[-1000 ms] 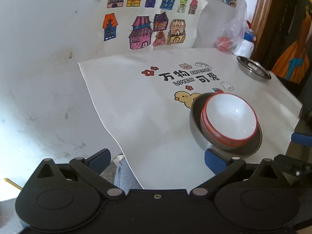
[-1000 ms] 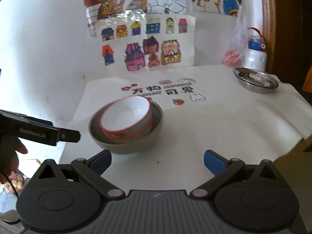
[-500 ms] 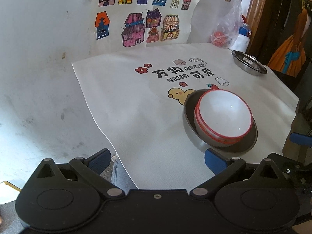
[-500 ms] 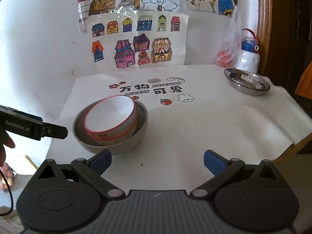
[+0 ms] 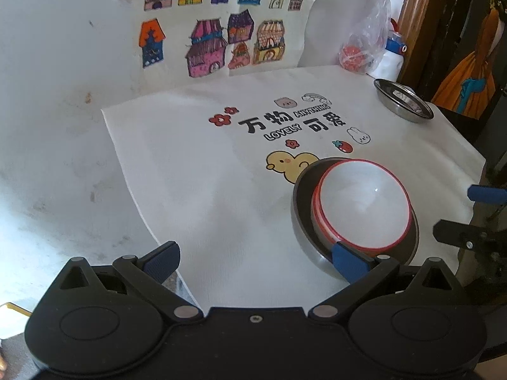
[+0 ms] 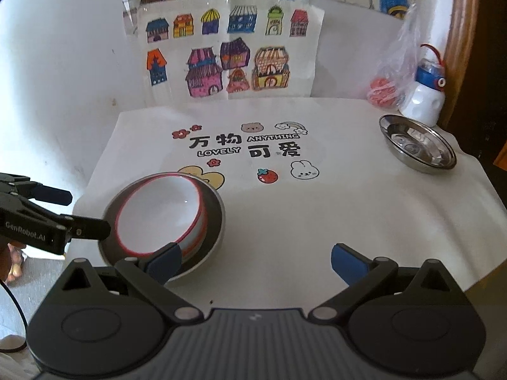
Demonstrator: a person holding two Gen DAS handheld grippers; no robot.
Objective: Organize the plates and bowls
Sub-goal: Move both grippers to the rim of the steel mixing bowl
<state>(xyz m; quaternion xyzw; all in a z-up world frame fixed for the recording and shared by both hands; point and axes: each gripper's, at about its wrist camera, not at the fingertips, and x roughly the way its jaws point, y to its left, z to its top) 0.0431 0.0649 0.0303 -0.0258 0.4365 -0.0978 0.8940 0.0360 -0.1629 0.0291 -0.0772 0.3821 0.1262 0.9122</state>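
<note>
White bowls with red rims are nested inside a steel bowl on a printed white cloth; the stack also shows in the right wrist view, inside the steel bowl. A steel plate lies at the far right of the cloth, and shows in the right wrist view. My left gripper is open and empty, its right finger just in front of the steel bowl. My right gripper is open and empty, its left finger in front of the bowls.
A white and blue bottle and a clear plastic bag with a red item stand at the back right by a wooden frame. Coloured house drawings hang on the wall behind. The cloth's front edge hangs over the table.
Both grippers have moved in toward the stacked bowls, which now sit nearer and lower in both views. Both stay open. The bowls and plate have not moved.
</note>
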